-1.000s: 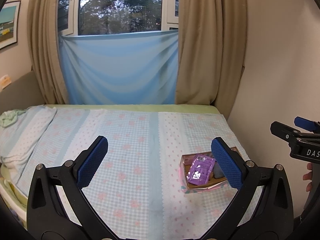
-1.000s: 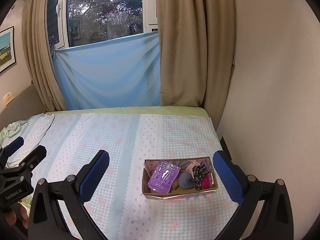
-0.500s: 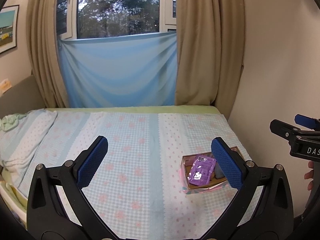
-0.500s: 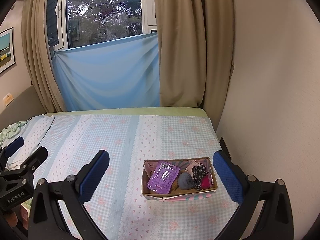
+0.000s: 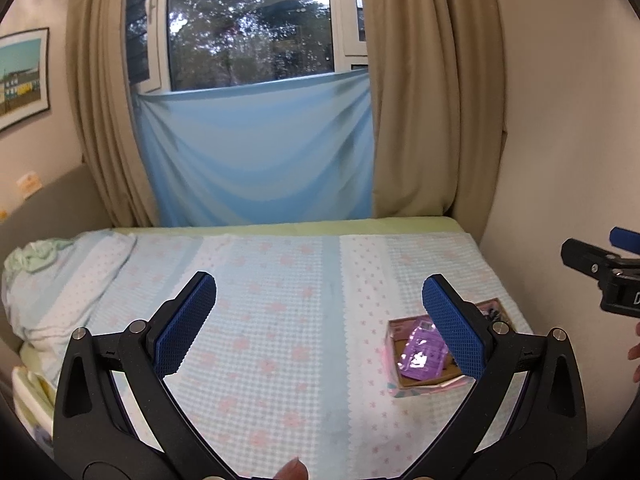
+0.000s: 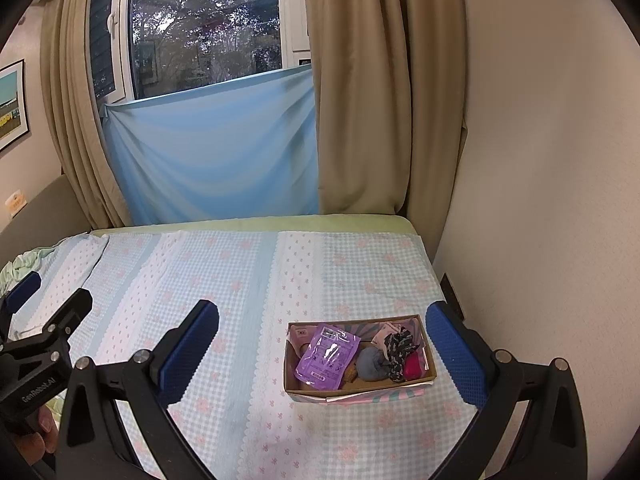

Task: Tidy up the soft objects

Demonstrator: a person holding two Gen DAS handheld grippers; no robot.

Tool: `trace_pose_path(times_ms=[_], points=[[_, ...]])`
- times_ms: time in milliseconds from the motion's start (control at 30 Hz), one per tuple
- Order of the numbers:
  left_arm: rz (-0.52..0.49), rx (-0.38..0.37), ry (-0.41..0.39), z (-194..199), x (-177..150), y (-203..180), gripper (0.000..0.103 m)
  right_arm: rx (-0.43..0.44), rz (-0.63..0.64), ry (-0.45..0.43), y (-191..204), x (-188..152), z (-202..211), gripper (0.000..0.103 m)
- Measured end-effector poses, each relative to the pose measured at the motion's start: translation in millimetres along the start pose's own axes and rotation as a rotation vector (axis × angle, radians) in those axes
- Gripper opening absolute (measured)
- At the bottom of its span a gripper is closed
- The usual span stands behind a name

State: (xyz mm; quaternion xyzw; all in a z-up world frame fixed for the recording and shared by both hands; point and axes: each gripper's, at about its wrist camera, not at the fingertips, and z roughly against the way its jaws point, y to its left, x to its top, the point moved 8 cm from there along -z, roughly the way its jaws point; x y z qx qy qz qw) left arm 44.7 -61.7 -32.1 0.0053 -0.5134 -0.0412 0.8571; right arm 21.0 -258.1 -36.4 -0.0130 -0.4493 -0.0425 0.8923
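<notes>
In the left wrist view, much of the cardboard box and part of the purple packet are covered by the left gripper's right finger. The right gripper is cut off by the right edge. At the bottom edge only a fingertip is seen. What lies beneath the packet cannot be told.

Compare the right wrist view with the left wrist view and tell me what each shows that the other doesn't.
Right wrist only: the whole inside of the box, with the grey ball, dark patterned cloth and pink item; also the left gripper at the left edge.

Left wrist only: the pillow in full, and the right gripper at the right edge.

Both: the bed cover, blue cloth, curtains and purple packet.
</notes>
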Motion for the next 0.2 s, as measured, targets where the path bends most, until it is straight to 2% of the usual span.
trace_pose_path(times_ms=[200], points=[[0.003,-0.024,0.006,-10,-5,-10,0.103,0.001,-0.002,0.030,-1,-3,-11,0.103]])
